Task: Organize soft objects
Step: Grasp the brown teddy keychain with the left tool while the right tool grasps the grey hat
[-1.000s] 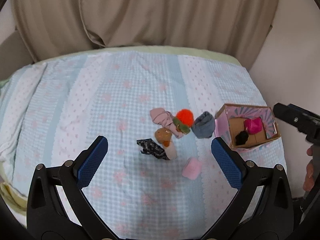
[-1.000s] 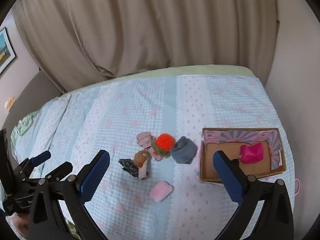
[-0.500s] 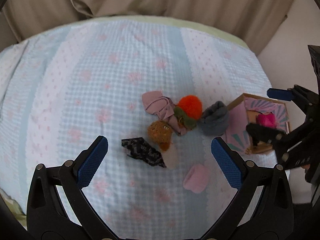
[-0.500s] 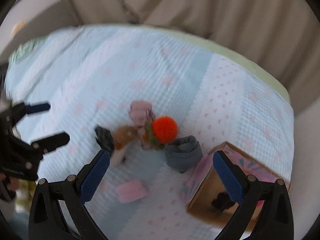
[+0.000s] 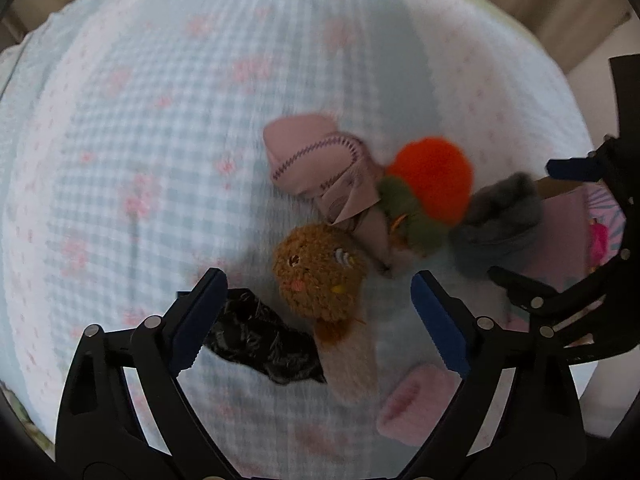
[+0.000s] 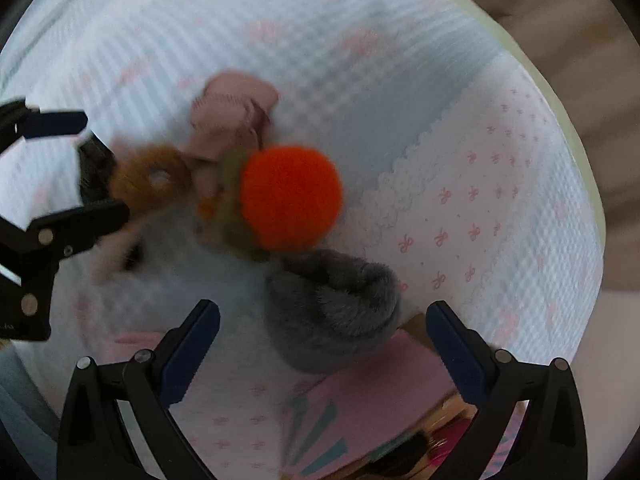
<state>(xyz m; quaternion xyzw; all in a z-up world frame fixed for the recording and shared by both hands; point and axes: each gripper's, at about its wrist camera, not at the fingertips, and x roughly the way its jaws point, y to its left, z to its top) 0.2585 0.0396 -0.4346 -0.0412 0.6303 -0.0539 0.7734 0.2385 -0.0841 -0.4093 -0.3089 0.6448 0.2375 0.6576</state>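
My left gripper [image 5: 316, 292] points down over a brown knitted toy [image 5: 316, 276] with a cream body. Its jaws are closing, astride the toy without touching it. A black patterned cloth [image 5: 256, 340] lies by its left finger. My right gripper [image 6: 322, 312] stands open astride a grey fuzzy sock [image 6: 336, 312], pads clear of it. An orange pom-pom on green knit [image 6: 292, 196] and a pink stitched cloth [image 5: 316, 164] lie in the same heap. A small pink roll [image 5: 416, 404] lies nearer me.
Everything lies on a bed cover [image 5: 160, 120] of pale blue check with pink bows. A pink cardboard box [image 6: 380, 380] stands beside the grey sock, with a magenta item [image 5: 598, 240] inside. Beige curtain [image 6: 580, 40] hangs beyond the bed's far edge.
Both grippers have dropped towards the heap and tipped downward, so the objects look much larger. The left jaws have narrowed a little. The right view has rolled, bringing the box under it.
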